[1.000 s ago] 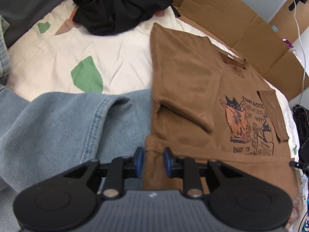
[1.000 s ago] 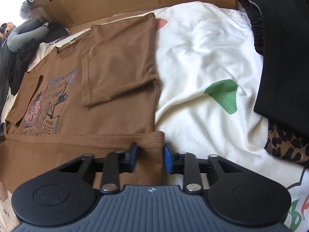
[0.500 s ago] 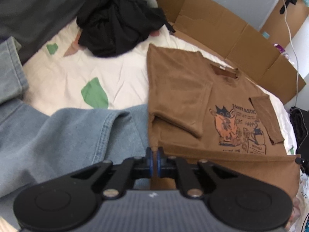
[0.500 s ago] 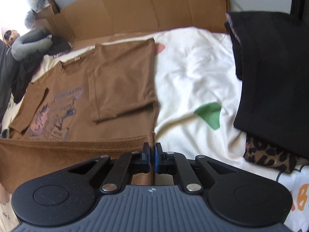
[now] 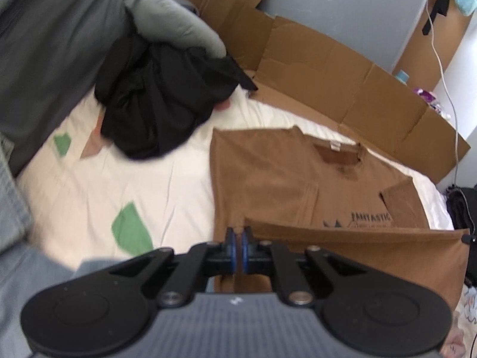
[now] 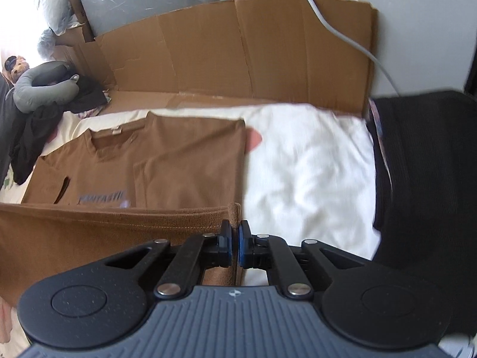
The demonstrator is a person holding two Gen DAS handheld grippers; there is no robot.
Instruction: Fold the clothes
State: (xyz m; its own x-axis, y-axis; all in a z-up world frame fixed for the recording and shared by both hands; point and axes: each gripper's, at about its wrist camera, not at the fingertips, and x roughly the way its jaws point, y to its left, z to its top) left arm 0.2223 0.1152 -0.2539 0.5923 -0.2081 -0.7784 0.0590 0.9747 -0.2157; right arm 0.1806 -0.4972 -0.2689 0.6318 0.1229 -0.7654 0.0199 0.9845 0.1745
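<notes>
Both grippers have risen since a second ago, when their jaws stood apart over the bottom hem of the brown T-shirt (image 5: 268, 167); now each is clamped on a hem corner and the hem is lifted into a taut band across the print, hiding all but the word "FANTASTIC". On the shirt's left corner the left gripper (image 5: 237, 249) pinches the cloth between its blue pads; on the shirt's right corner the right gripper (image 6: 234, 244) does the same. Beyond the raised hem, the shirt lies flat on the bed (image 5: 119, 179), collar toward the cardboard (image 5: 342, 89), both sleeves folded inward. Left of the shirt lies a black garment (image 5: 155, 104); right of it, a black knit (image 6: 423, 164).
</notes>
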